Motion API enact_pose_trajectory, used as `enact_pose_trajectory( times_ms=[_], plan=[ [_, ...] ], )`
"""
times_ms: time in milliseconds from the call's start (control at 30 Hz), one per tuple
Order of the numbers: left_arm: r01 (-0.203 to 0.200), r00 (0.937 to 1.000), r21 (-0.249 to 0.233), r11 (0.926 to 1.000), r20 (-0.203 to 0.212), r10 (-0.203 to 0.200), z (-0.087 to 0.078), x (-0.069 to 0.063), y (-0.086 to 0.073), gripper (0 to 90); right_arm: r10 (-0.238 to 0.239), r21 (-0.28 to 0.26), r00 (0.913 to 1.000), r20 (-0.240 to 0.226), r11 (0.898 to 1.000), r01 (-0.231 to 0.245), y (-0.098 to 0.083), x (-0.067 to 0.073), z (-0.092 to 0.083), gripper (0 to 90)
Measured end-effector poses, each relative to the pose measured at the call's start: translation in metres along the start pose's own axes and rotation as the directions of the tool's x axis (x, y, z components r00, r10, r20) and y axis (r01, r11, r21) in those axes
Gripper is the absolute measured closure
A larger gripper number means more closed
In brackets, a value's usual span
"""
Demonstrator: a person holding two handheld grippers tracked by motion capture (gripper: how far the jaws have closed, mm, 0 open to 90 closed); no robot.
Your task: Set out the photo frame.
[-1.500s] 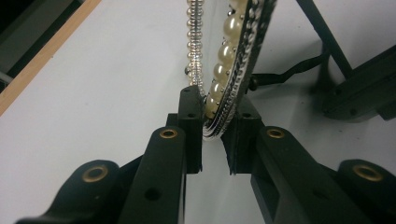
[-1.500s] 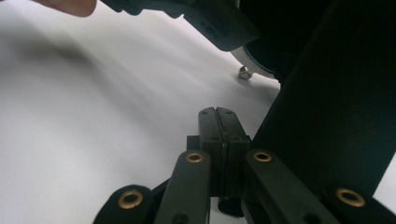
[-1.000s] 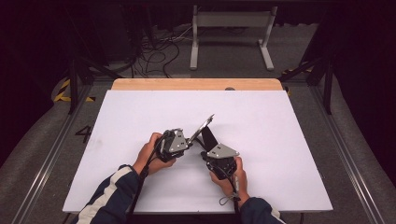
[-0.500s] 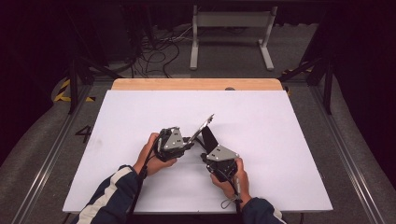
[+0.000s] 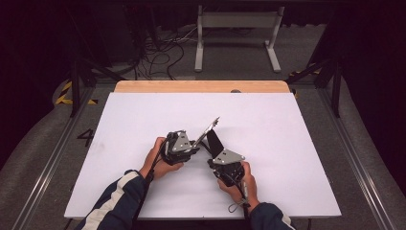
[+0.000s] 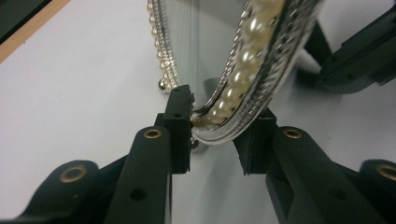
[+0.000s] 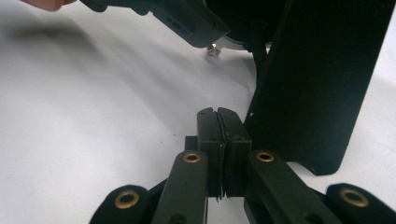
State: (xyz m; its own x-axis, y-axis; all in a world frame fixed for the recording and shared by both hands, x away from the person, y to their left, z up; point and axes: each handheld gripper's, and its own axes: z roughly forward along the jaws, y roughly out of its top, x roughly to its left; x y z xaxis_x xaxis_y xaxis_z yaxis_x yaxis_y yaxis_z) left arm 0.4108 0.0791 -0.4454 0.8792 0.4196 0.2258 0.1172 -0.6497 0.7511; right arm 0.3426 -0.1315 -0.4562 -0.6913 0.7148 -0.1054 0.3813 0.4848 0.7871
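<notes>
Stand-up step: your left gripper (image 6: 212, 135), just been opening, loose around pearl-rimmed silver picture frame (image 6: 243, 70). Right gripper (image 7: 223, 140) pinched together beside black back stand (image 7: 322, 74). Next: ease frame onto white surface (image 5: 297, 143).

- I see a flat white rectangular board (image 5: 143, 120) as the working surface; it lies on a light wooden table top (image 5: 201, 86), whose bare strip shows along the far edge.
- A small dark round mark (image 5: 235, 90) sits on that wooden strip, right of centre; I cannot tell what it is.
- Standing on the white board near its middle is a pearl-rimmed silver picture frame with a black back stand (image 5: 208, 130), tilted, its lower edge and stand foot on the board.
- The board's surface appears plain and unmarked.
- The table stands on a grey floor (image 5: 43, 143).
</notes>
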Motion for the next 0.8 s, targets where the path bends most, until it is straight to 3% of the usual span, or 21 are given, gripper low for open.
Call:
enact_pose_trajectory(
  times_ms=[67,233,600,700,800],
  plan=[
    [-0.009,1.0,0.0,1.0,0.003,0.009,0.001,0.0,-0.001,70.9,0.0,-0.003,1.0,-0.002,1.0,0.0,0.0,-0.001,0.001,89.7],
    [-0.076,0.996,0.027,0.9967,-0.044,0.077,0.0,-0.005,0.002,74.1,-0.003,0.014,1.0,-0.001,1.0,0.003,-0.002,0.001,0.004,89.5],
    [-0.089,0.9953,0.011,0.996,-0.037,0.089,-0.005,-0.009,0.001,75.0,0.072,0.002,0.9963,-0.047,0.997,-0.072,-0.006,-0.014,0.004,90.0],
    [-0.09,0.9951,0.012,0.9959,-0.042,0.09,-0.005,-0.011,0.002,75.1,0.066,0.005,0.9969,-0.043,0.998,-0.066,-0.006,-0.015,0.004,90.0],
    [-0.119,0.9918,0.012,0.9928,-0.047,0.119,-0.006,-0.013,0.003,75.3,0.059,0.006,0.9977,-0.034,0.998,-0.059,-0.006,-0.015,0.003,90.0]
  ],
)
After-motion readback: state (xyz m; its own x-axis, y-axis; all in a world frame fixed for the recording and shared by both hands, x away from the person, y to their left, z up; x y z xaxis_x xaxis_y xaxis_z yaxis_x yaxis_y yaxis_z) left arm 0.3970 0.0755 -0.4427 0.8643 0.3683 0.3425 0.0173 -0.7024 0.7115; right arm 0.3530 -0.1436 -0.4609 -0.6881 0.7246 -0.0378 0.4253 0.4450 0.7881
